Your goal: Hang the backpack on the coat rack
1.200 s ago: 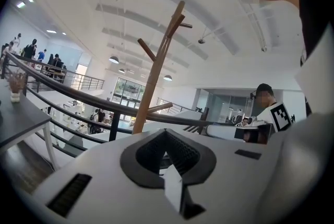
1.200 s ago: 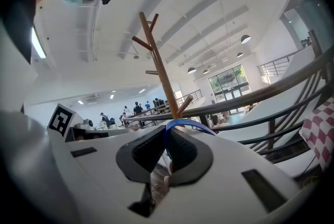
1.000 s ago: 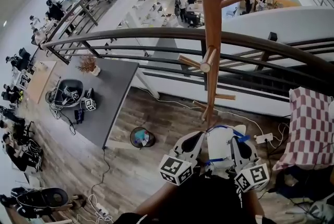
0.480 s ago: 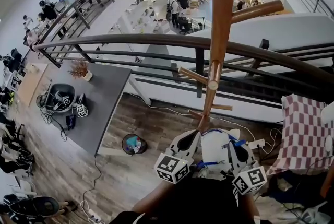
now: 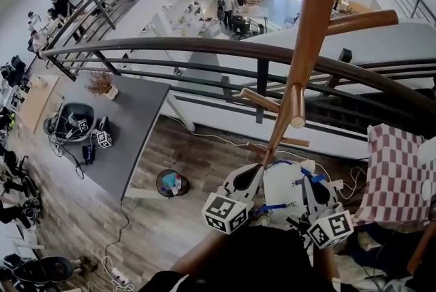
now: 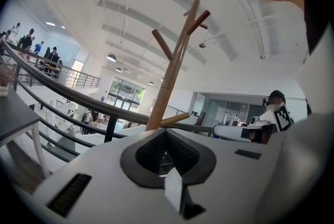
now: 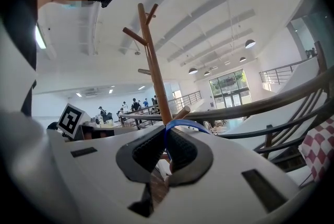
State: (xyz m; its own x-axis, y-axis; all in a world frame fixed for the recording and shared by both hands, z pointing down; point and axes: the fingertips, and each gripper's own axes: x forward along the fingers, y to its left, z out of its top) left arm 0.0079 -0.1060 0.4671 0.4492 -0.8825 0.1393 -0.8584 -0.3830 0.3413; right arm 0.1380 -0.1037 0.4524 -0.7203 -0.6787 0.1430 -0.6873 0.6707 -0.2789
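The wooden coat rack [image 5: 303, 59] rises through the head view, with a peg [image 5: 298, 107] pointing toward me and its foot just beyond the grippers. The white backpack [image 5: 283, 190] hangs between both grippers, low by the pole's base. My left gripper [image 5: 255, 172] is shut at the bag's left edge, with a white piece caught between its pads [image 6: 166, 137]. The right gripper [image 5: 306, 180] is shut on the bag's blue strap loop [image 7: 185, 124]. Both gripper views look up at the coat rack [image 6: 169, 87] and its upper pegs [image 7: 136, 37].
A dark curved railing [image 5: 204, 45] runs behind the rack. A grey table [image 5: 133, 127] with a plant stands at the left, and a round bin [image 5: 170, 183] sits on the wood floor. A checked cloth [image 5: 395, 165] lies at the right. Cables trail over the floor.
The rack's pole now stands further right and larger in the head view. Both grippers and the backpack stay low by its base, barely moved.
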